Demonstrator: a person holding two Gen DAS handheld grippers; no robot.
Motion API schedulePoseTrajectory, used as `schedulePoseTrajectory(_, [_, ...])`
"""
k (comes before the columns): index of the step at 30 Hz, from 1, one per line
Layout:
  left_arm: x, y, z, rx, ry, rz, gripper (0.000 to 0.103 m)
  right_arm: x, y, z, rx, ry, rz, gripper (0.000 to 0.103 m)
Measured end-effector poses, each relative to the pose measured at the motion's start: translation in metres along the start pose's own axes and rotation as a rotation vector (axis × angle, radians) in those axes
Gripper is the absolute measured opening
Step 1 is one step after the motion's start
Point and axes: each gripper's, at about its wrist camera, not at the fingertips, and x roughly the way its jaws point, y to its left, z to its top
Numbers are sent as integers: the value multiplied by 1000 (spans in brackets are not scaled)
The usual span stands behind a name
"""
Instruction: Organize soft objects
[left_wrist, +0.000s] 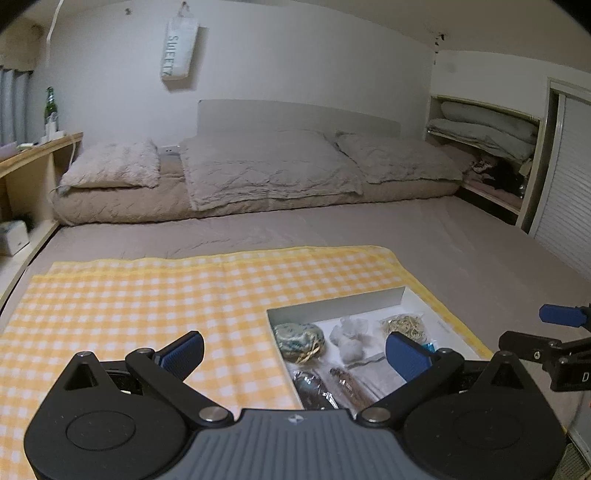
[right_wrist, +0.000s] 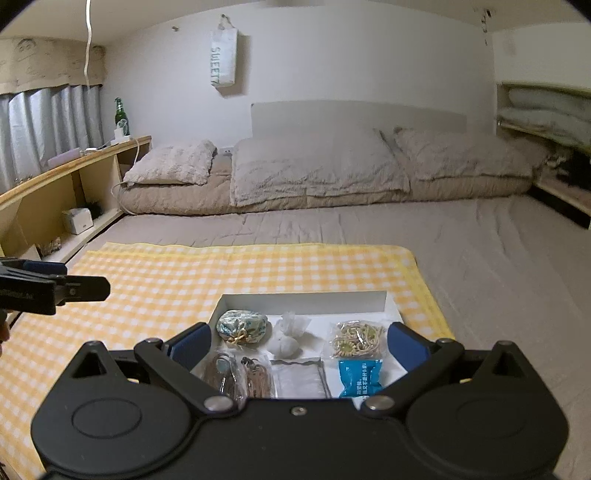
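**Both grippers hovering open over the box of soft things**

I am holding my left gripper above the yellow checked cloth, its blue pads spread wide and gripping nothing. My right gripper is likewise standing wide open with nothing between its pads, and it is looking straight down into the white box.

The box is lying on the near right part of the cloth, which is spread over the grey bed sheet. Inside it, in the back row as my right wrist camera is showing it, a blue-patterned pouch tied with a gold cord is sitting at the left, a white gauzy bundle is sitting just beside it in the middle, and a clear bag of pale cords is lying at the right. In the front row, two clear packets of brownish items are lying at the left, a flat whitish packet is lying in the middle, and a blue sachet is lying at the right, partly hidden behind my gripper's body.

From the left wrist camera the box is showing to the right of centre, with my right pad overlapping its contents. Each gripper is appearing at the edge of the other's view, well apart.

Further back, grey pillows are resting against the wall, and a green bottle is standing on the wooden shelf at the left
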Motion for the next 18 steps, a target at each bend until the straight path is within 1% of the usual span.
schedulePoseTrajectory(4, [-13, 3, -17, 4, -7, 14, 103, -9, 10, -9, -13, -10, 6, 103])
schedulePoseTrajectory(10, [-31, 1, -36, 42, -44, 44, 103, -23, 24, -21, -29, -37, 18, 103])
schedulePoseTrajectory(18, [-44, 2, -53, 32, -64, 60, 103, -32, 34, -33, -45, -60, 12, 103])
